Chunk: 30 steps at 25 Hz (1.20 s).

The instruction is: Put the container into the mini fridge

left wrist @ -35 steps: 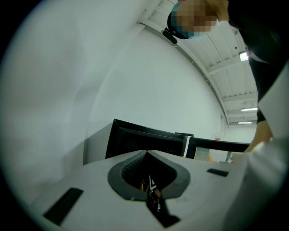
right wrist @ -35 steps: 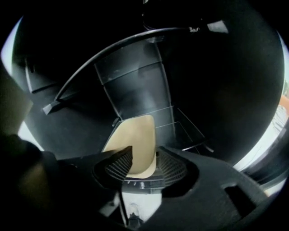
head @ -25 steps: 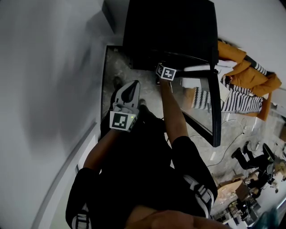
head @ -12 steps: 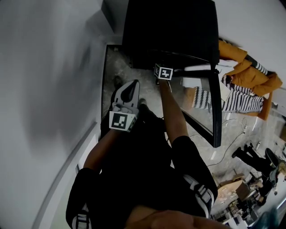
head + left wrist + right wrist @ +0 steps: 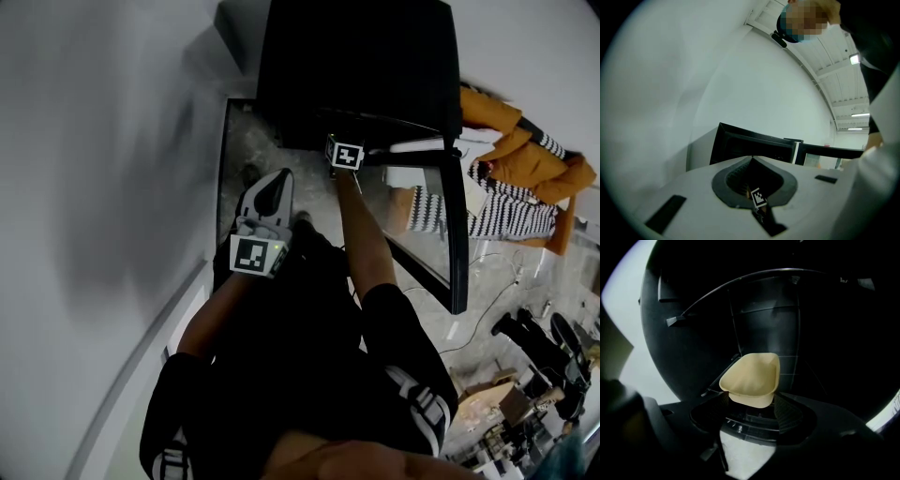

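A cream plastic container sits between the pads of my right gripper, which is shut on its base. It hangs inside the dark mini fridge, above a wire shelf. From the head view, the black mini fridge stands on the floor with its door swung open. My right gripper reaches into its opening, and the container is hidden there. My left gripper is shut and empty, held near my body, left of the right arm. Its jaws point at the fridge.
A grey wall runs along the left. An orange jacket and striped cloth lie right of the fridge door. Cables and clutter cover the stone floor at lower right.
The right gripper has stayed at the fridge's opening with hardly any movement. The left gripper has not moved. The head view has shifted slightly.
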Tool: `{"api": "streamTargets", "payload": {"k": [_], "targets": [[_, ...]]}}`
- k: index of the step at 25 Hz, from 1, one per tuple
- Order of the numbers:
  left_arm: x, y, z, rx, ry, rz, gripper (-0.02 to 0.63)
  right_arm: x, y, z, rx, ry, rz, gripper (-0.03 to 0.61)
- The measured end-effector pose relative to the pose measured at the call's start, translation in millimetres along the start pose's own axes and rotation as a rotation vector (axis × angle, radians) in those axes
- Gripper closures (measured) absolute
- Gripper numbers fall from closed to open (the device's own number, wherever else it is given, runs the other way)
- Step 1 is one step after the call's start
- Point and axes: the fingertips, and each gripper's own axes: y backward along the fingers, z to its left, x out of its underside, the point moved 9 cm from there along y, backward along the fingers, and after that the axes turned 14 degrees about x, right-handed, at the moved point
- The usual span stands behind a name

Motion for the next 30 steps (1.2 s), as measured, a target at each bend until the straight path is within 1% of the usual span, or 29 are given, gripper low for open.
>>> {"api": "streamTargets", "payload": {"k": [2, 6, 14, 18, 22, 24, 30], "targets": [[2.0, -0.8, -0.1, 0.009, 0.002, 0.011, 0.611, -2.6, -1.8, -1.0, 0.011, -0.002, -0.007, 0.298], [1.7, -0.7, 0.4, 0.012, -0.011, 0.010, 0.610, -3.1, -8.0, 1.4, 0.016, -0.015, -0.019, 0.313], [6.1, -2.0, 3.3, 0.023, -0.013, 0.029, 0.609, -10.6, -13.0, 1.1, 0.061, -0.011, -0.014, 0.362], [5.6, -1.5, 7.1, 0.020, -0.010, 0.017, 0.610, -13.0, -16.3, 3.0, 0.062, -0.016, -0.020, 0.373], [6.7, -2.7, 9.8, 0.014, -0.024, 0.000, 0.610, -12.3, -24.0, 2.5, 0.064, -0.021, -0.028, 0.377], [7.6, -2.1, 10.5, 0.015, -0.023, 0.004, 0.610, -12.2, -26.8, 2.9, 0.064, -0.025, -0.027, 0.379], [5.4, -1.3, 11.1, 0.013, -0.032, 0.006, 0.611, -25.5, -23.1, 7.2, 0.036, -0.051, -0.064, 0.379]]}}
